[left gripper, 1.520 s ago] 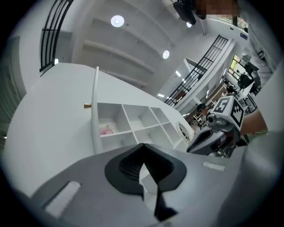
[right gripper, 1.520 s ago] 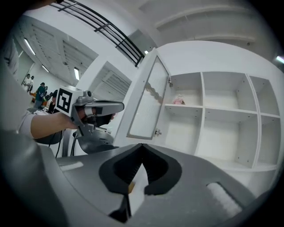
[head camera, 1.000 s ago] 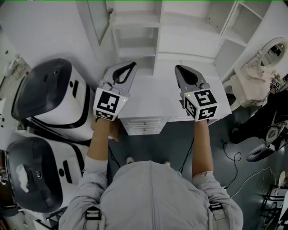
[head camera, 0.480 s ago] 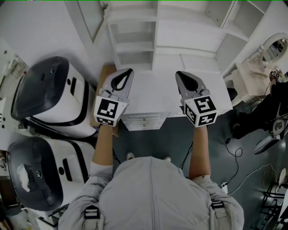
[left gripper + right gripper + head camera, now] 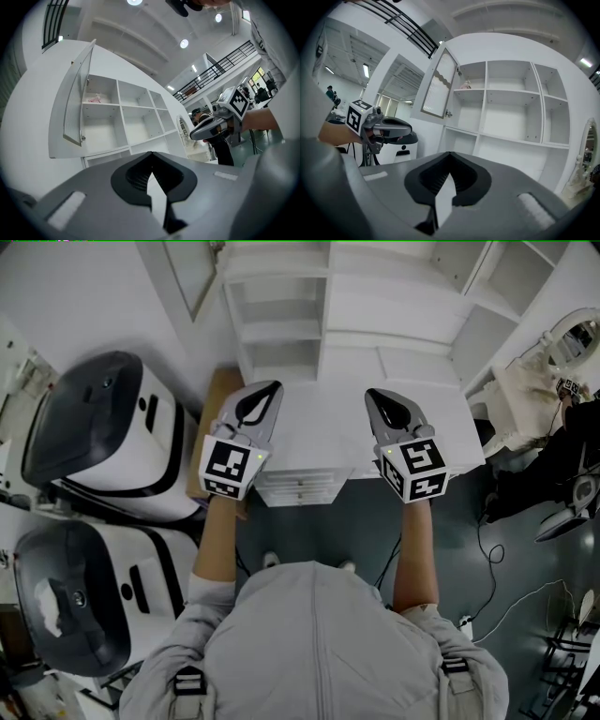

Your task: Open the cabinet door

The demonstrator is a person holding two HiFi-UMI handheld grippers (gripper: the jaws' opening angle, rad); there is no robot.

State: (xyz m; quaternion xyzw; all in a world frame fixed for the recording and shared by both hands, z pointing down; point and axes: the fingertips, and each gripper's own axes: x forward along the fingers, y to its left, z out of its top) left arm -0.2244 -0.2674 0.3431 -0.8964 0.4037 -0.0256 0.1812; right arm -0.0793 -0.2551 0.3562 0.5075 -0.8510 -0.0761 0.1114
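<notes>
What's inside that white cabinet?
In the cabinet, one small pinkish thing lies on the top left shelf, too small to identify. The other compartments look bare; the right gripper hides its bottom.

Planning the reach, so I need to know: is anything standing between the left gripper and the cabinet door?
Nothing visible does. The cabinet door hangs already swung open at the upper left of the white shelf unit, and only open air lies between it and the left gripper, whose fingers are together and empty.

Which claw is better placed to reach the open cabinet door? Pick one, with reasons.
Left, likely. The cabinet door hangs open at upper left in the head view, nearer the left claw; the right claw sits farther across. Both are shut and empty.
</notes>
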